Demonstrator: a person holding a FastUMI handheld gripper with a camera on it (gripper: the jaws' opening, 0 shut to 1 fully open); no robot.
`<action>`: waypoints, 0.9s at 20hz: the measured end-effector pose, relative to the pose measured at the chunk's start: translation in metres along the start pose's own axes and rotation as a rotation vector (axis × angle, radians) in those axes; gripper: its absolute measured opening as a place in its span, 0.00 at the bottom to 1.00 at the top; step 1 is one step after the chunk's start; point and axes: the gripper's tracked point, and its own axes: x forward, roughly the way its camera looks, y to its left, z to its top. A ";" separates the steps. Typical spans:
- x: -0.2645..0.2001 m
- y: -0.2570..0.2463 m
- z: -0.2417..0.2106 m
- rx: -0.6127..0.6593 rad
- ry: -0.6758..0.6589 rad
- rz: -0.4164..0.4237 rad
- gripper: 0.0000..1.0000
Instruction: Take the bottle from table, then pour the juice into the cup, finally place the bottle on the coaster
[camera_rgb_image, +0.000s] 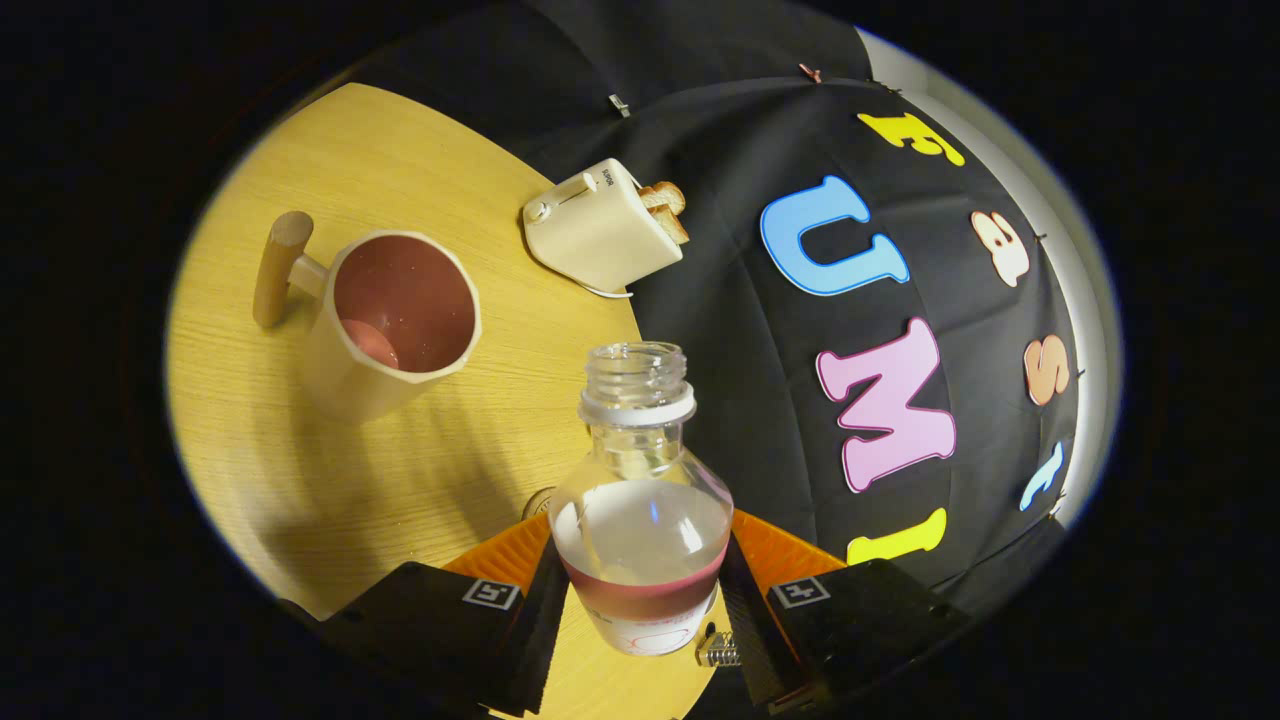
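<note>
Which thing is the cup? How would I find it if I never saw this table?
Start at the wooden table. Beyond the open bottle that the gripper is shut on, and beside the toaster, stands the cup. It alone has a stick-like wooden handle and a reddish inside.

Warm overhead light, perhaps; fisheye-warped edges.
</note>
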 end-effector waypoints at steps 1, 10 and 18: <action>0.003 0.002 0.001 -0.008 0.002 0.006 0.76; 0.016 0.025 0.024 -0.215 -0.069 0.034 0.76; 0.027 0.027 0.029 -0.401 -0.105 0.013 0.76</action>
